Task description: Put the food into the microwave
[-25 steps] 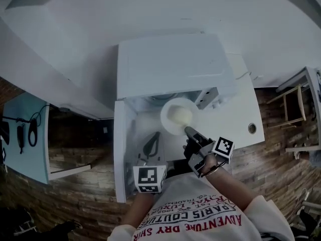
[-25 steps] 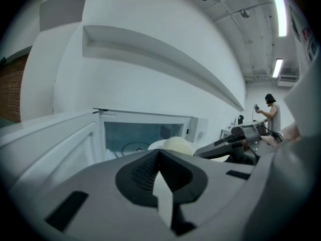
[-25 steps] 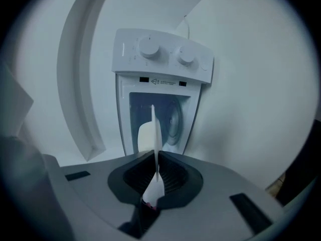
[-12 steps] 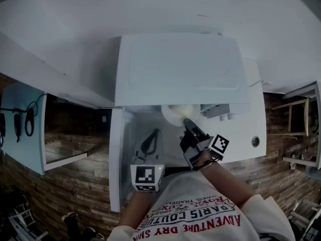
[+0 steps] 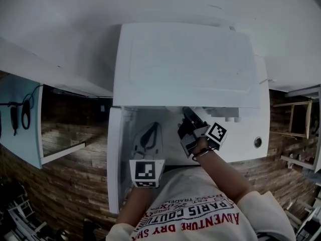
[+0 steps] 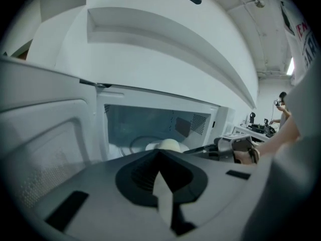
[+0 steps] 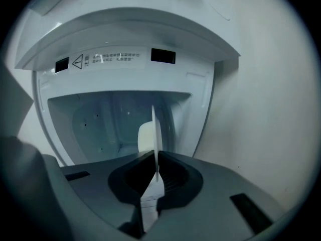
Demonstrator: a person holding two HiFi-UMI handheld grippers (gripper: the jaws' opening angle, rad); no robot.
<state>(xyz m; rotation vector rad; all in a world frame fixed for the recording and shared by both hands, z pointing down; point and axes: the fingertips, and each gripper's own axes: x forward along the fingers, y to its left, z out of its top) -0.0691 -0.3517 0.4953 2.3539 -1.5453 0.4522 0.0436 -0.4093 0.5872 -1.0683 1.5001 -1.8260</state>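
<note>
The right gripper (image 7: 156, 157), jaws clamped on the rim of the thin white round plate (image 7: 157, 127) bearing a pale round bun (image 7: 145, 137), holds it inside the cavity of the white microwave (image 7: 125, 59), above its floor; the left gripper (image 6: 160, 154), jaws closed and empty, hangs outside.

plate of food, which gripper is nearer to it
Right. The right gripper is clamped on the rim of the plate, at the microwave opening; the left gripper sits back, empty.
</note>
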